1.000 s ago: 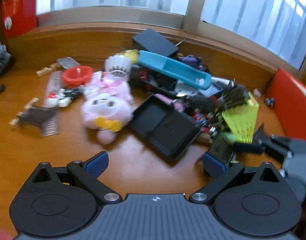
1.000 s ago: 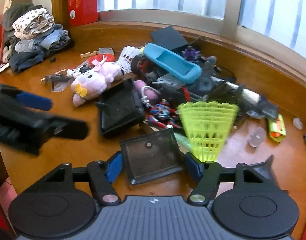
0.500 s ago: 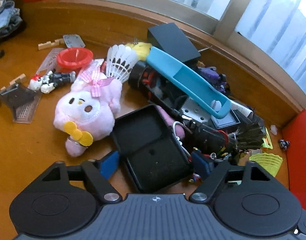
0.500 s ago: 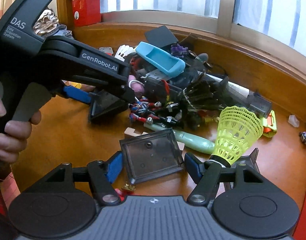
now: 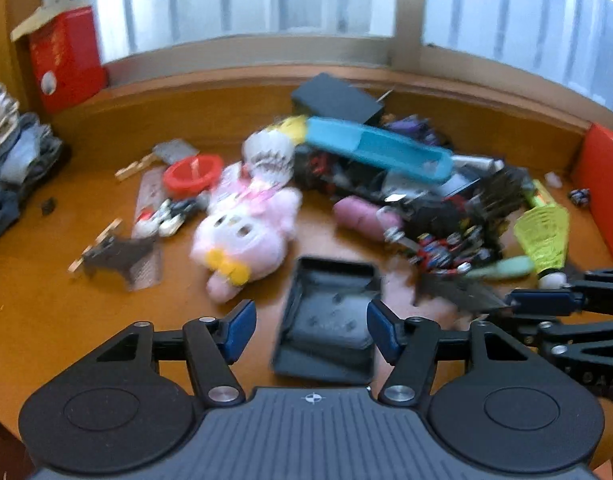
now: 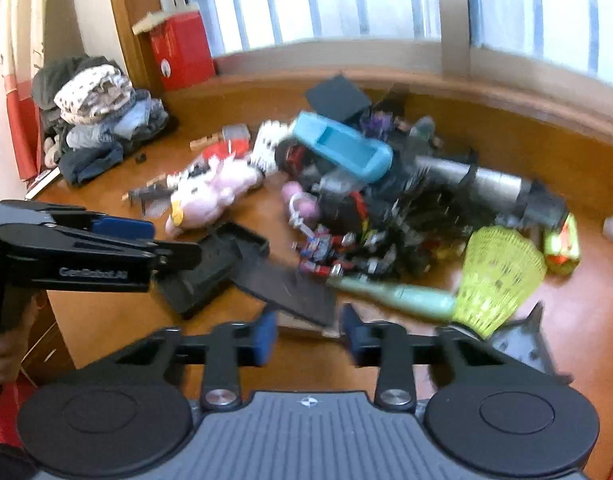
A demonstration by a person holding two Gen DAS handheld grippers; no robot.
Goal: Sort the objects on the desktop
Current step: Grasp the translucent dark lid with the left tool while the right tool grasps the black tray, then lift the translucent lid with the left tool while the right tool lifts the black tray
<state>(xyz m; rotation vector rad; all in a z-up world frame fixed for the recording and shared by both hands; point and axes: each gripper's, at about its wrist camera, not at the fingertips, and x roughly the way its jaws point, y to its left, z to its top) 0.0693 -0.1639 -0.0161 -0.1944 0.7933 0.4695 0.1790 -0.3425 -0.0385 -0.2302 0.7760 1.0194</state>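
Note:
A black tray [image 5: 326, 320] lies between the fingers of my left gripper [image 5: 310, 332], whose jaws are closing. The right pad meets the tray's right edge, and bare table shows between the left pad and the tray. In the right wrist view the left gripper [image 6: 166, 240] reaches in from the left to that tray [image 6: 202, 276]. My right gripper [image 6: 309, 338] is closing too. Its pads press the near end of a dark flat lid [image 6: 290, 288], which is tilted with its far corner over the tray. In the left wrist view the right gripper [image 5: 522, 316] holds the lid [image 5: 454, 288] at the right edge.
A heap of toys lies behind: a pink plush [image 5: 246, 224], a blue case [image 5: 378, 148], a white shuttlecock [image 5: 266, 152] and a red lid [image 5: 192, 174]. A yellow-green shuttlecock [image 6: 498, 276] and a green tube [image 6: 394, 296] lie right of my right gripper. Clothes [image 6: 98, 120] are piled far left.
My left gripper has drawn back from the heap with its jaws narrower, and the tray now sits apart from the pile. My right jaws have closed in on the lid, which has tipped.

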